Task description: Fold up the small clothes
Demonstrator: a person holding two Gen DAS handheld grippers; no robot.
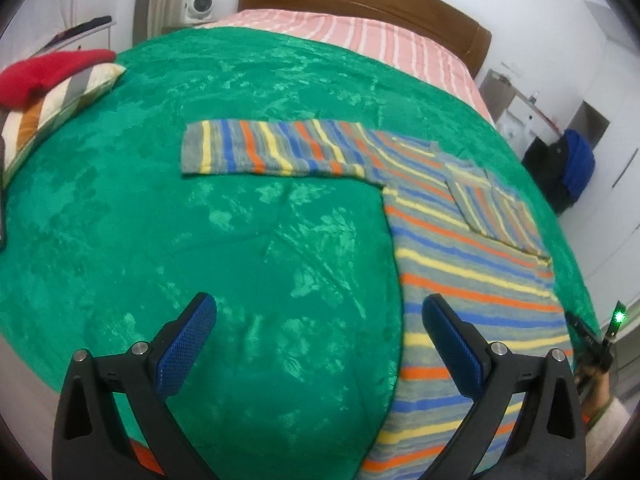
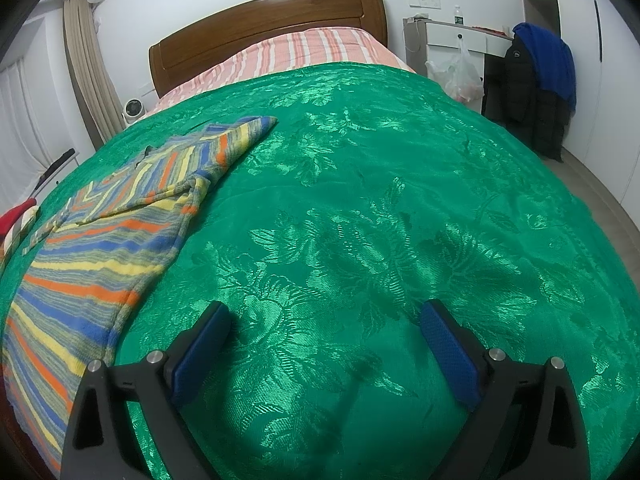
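A striped sweater point(image 1: 460, 264) in grey, blue, orange and yellow lies flat on the green bedspread point(image 1: 200, 240). Its left sleeve point(image 1: 272, 148) stretches out to the left; the right sleeve point(image 1: 496, 208) is folded over the body. My left gripper point(image 1: 320, 316) is open and empty above the bedspread, at the sweater's left edge. In the right wrist view the sweater point(image 2: 104, 248) lies at the left. My right gripper point(image 2: 324, 320) is open and empty over bare bedspread point(image 2: 380, 200), to the right of the sweater.
A striped pillow point(image 1: 52, 108) with a red garment point(image 1: 44, 72) on it sits at the bed's left edge. A wooden headboard point(image 2: 264, 24) and pink striped sheet point(image 2: 292, 56) are at the far end. A chair with dark and blue jackets point(image 2: 540, 80) stands to the right.
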